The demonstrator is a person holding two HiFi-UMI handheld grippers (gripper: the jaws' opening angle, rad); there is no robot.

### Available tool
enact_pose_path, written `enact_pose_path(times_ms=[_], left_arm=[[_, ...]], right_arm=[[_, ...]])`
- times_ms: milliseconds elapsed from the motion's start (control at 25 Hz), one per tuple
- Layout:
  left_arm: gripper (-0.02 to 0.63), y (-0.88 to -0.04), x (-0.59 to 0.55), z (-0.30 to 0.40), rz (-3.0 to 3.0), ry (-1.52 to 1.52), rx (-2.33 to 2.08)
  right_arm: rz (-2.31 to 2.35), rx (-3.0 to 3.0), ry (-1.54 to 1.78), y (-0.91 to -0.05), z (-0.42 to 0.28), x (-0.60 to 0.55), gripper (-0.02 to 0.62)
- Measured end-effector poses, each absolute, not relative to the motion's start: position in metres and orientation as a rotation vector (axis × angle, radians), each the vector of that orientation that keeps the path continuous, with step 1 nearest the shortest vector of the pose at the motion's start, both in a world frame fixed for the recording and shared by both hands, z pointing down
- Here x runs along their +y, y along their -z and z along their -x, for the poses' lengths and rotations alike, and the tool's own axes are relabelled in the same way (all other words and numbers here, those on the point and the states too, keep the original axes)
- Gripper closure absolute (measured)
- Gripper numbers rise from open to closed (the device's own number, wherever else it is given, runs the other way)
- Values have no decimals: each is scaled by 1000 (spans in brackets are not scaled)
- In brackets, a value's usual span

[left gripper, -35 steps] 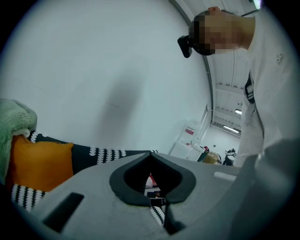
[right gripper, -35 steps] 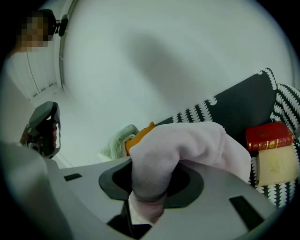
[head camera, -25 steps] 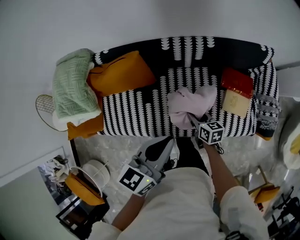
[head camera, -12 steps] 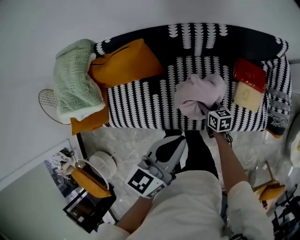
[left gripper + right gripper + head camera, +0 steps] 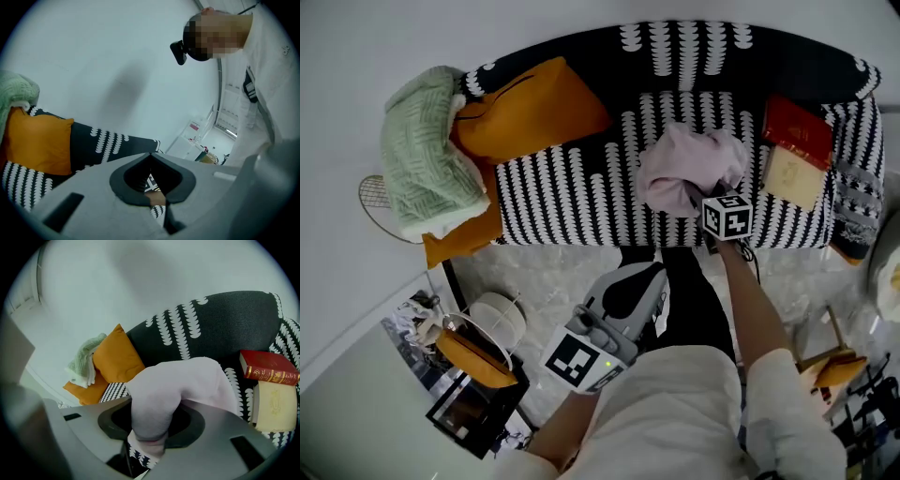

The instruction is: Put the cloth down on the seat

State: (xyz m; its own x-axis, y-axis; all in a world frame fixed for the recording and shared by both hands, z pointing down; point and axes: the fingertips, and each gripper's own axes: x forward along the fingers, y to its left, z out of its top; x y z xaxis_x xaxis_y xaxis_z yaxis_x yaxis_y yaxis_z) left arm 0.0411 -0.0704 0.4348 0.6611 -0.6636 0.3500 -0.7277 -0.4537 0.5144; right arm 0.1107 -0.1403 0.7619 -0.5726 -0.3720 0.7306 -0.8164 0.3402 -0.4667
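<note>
Cloth [image 5: 684, 169] seems to touch the seat [image 5: 572, 202]. Our right hand-held gripper [image 5: 708, 199] grips it, jaws just opening. Our left hand-held gripper [image 5: 654, 274] is closed, empty. We must let go.

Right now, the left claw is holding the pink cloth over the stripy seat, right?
No, it's the other claw. The right claw is holding the pink cloth over the stripy seat. The right gripper view shows the cloth pinched in it.
</note>
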Motion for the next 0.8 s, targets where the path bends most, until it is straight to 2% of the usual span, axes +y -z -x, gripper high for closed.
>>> enact_pose_path(times_ms=[800], left_arm=[[594,-492,-56,-43,-2147,-220,-1034]], right_arm=[[-977,-1960,-1147,-845,-117,-121,430]])
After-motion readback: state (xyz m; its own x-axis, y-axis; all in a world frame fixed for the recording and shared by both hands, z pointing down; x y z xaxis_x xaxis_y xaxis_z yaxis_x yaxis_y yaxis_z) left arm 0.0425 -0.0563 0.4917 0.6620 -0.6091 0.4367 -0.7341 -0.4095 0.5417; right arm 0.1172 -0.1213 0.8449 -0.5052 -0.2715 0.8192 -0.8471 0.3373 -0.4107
